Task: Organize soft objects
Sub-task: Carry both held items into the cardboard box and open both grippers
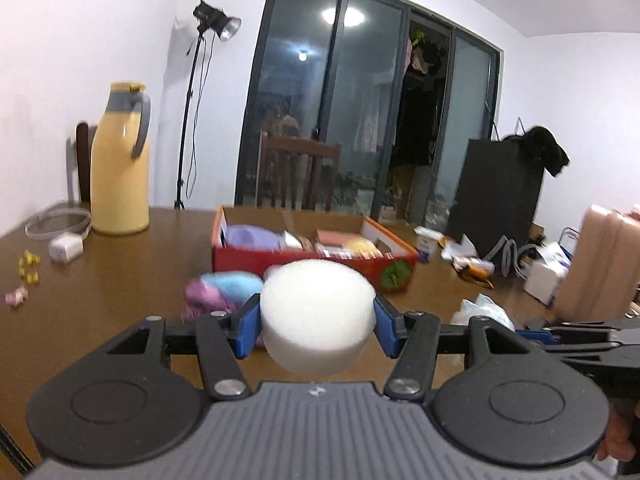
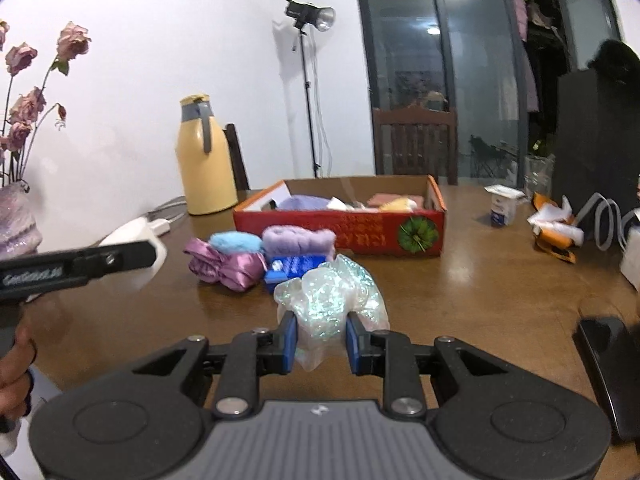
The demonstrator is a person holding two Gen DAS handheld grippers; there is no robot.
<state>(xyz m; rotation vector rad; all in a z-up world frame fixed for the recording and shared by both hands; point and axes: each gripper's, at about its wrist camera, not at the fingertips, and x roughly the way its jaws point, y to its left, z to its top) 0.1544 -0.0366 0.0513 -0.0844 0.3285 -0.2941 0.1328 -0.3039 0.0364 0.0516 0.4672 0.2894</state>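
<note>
My left gripper is shut on a white round foam sponge, held above the brown table. My right gripper is shut on a crumpled iridescent clear wrap, also lifted off the table. Ahead of both stands a red cardboard box holding a lilac cloth and other soft items. In front of the box lie a pink satin cloth, a blue fluffy piece, a lilac fluffy cloth and a blue sponge. The left gripper's side shows at the right wrist view's left edge.
A yellow thermos jug stands at the back left beside a white adapter and cable. A vase of dried pink flowers is at far left. A small white carton, orange-white wrappers and a grey hose lie at right. A wooden chair is behind the table.
</note>
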